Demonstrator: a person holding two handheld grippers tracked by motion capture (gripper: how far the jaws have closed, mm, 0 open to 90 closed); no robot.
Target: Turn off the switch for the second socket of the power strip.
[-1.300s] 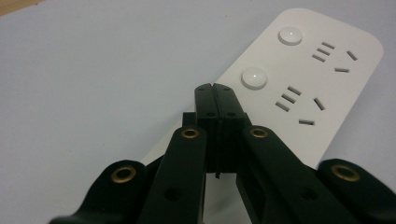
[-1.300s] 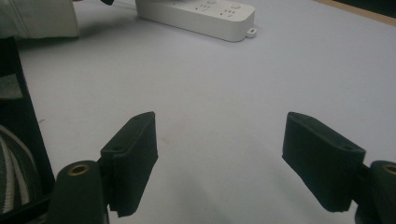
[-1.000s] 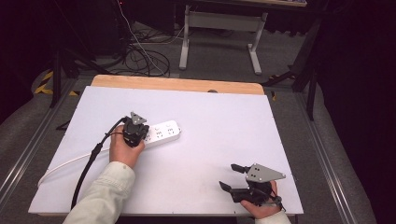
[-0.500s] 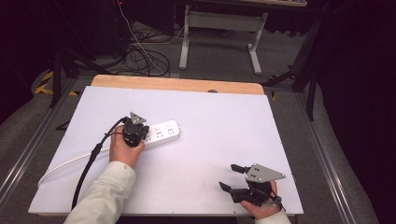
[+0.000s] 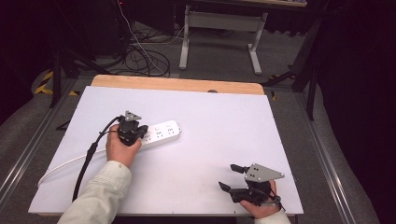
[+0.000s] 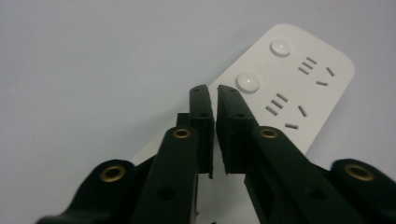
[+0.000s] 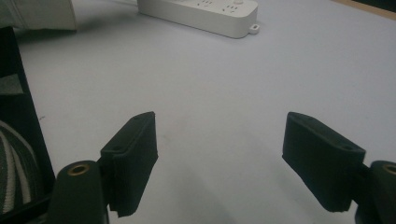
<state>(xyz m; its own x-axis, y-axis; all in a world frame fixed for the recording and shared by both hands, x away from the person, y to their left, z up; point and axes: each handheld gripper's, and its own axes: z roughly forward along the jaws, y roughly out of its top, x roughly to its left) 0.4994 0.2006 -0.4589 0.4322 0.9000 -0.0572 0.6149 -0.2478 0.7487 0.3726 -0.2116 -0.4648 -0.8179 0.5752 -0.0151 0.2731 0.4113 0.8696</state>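
A white power strip (image 5: 161,133) lies flat on the white table (image 5: 215,116), left of centre. My left gripper (image 5: 135,133) hovers over its left end, pointing down at it. In the left gripper view the strip (image 6: 299,84) shows two round buttons and socket slots just past my left gripper (image 6: 212,88). Its jaws stand almost together with only a thin slit; they have just been opening a little, with nothing between them. My right gripper (image 5: 226,176) rests near the table's front right edge, open and empty. From the right gripper (image 7: 219,135) the strip (image 7: 201,14) lies far off.
A black cable (image 5: 88,158) trails from the left gripper toward the table's front left. A thin white cord (image 5: 60,165) runs from the strip to the left edge. A wooden strip (image 5: 177,84) borders the far edge. Table legs and cables stand on the floor beyond.
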